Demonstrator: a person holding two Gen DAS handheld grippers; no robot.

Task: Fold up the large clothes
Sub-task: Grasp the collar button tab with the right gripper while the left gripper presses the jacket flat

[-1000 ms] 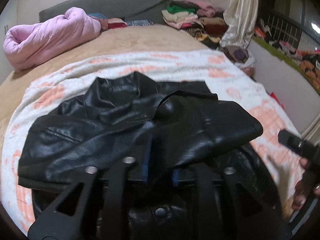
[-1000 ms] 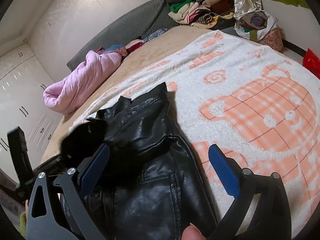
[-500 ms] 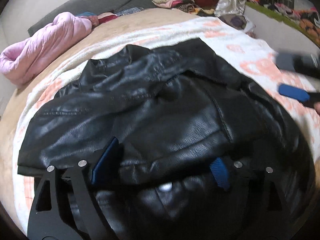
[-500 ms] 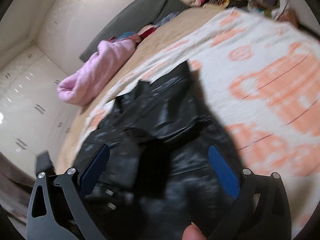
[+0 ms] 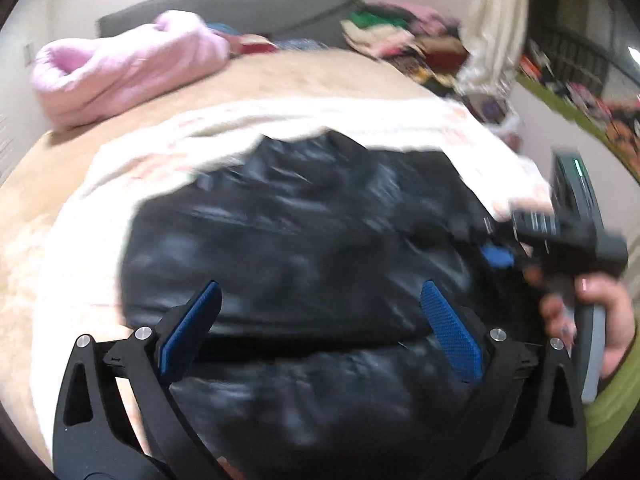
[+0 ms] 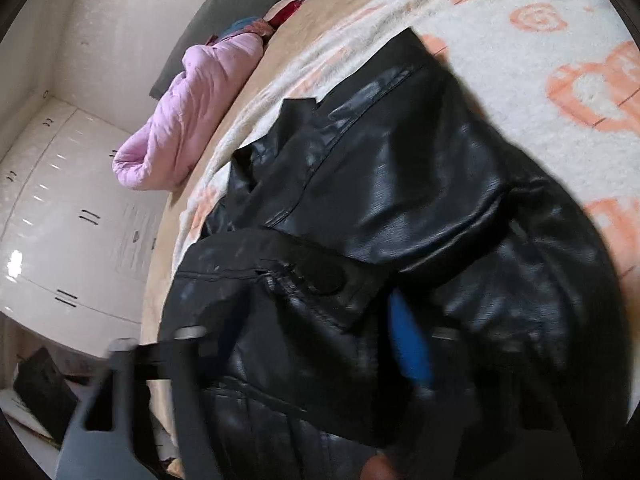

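- Your black leather jacket (image 5: pixel 304 248) lies folded on the bed, on a fleecy cream blanket (image 6: pixel 520 40) with peach cartoon prints. The leather is glossy and creased, with stitched seams and a zip pocket showing in the right wrist view.
- The jacket's upper layer ends in a rounded fold edge just beyond the blue pads of your left hand-held gripper (image 5: pixel 320 324); a second layer lies under it, nearer the camera.
- Your left hand-held gripper stands with its jaws spread as wide as they go, having just been opening. Nothing is between the ribbed blue pads; they hover above the leather, angled down toward it.
- Your right hand-held gripper (image 6: pixel 316 320) has just been closing, and its jaws now stand about half apart. A raised fold of the jacket lies between them, but motion blur hides whether the pads press on it, so you cannot tell yet if it grips.
- In the left wrist view your right hand (image 5: pixel 592 320) wraps the grey handle at the jacket's right side.
- A puffy pink quilted coat (image 5: pixel 128 68) lies bunched near the grey headboard (image 5: pixel 240 4), well apart from the jacket.
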